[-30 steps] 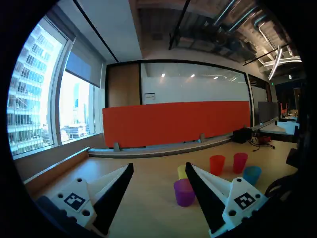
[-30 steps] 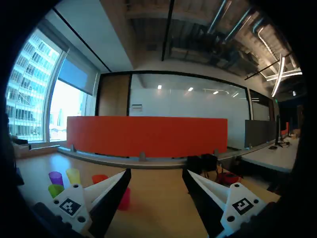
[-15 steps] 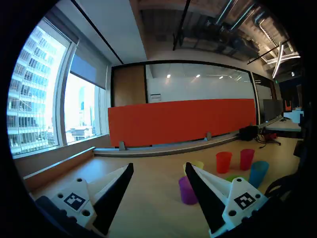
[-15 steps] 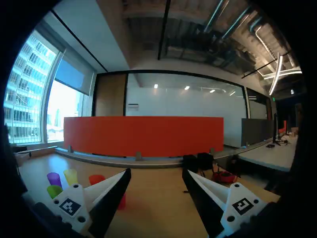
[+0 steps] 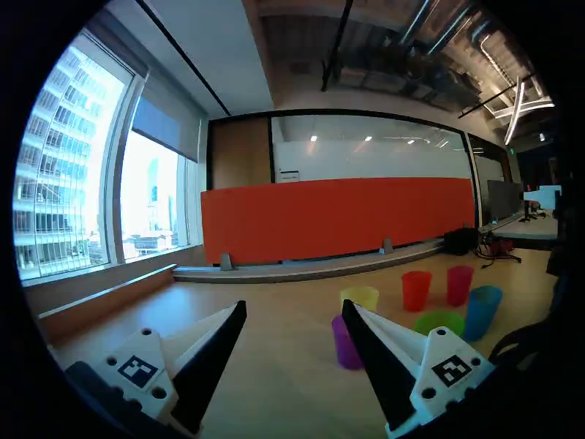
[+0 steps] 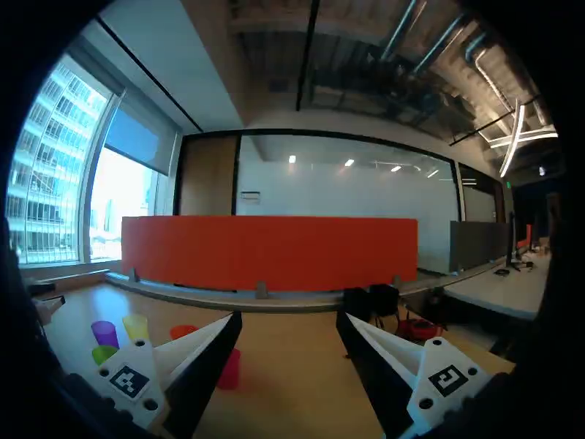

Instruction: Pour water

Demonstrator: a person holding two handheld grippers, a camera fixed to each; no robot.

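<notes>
You have six cups on the surface [image 5: 292,366]: one purple cup [image 5: 341,344], one yellow cup [image 5: 360,297], one orange cup [image 5: 417,290], one pink cup [image 5: 460,284], one blue cup [image 5: 482,311], one green cup [image 5: 437,322].

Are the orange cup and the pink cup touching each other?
Apart. The left gripper view shows bare table between the orange cup and the pink cup.

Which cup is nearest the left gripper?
The purple cup, partly hidden behind a finger of the left gripper; the yellow, green, orange, pink and blue ones stand farther off.
</notes>
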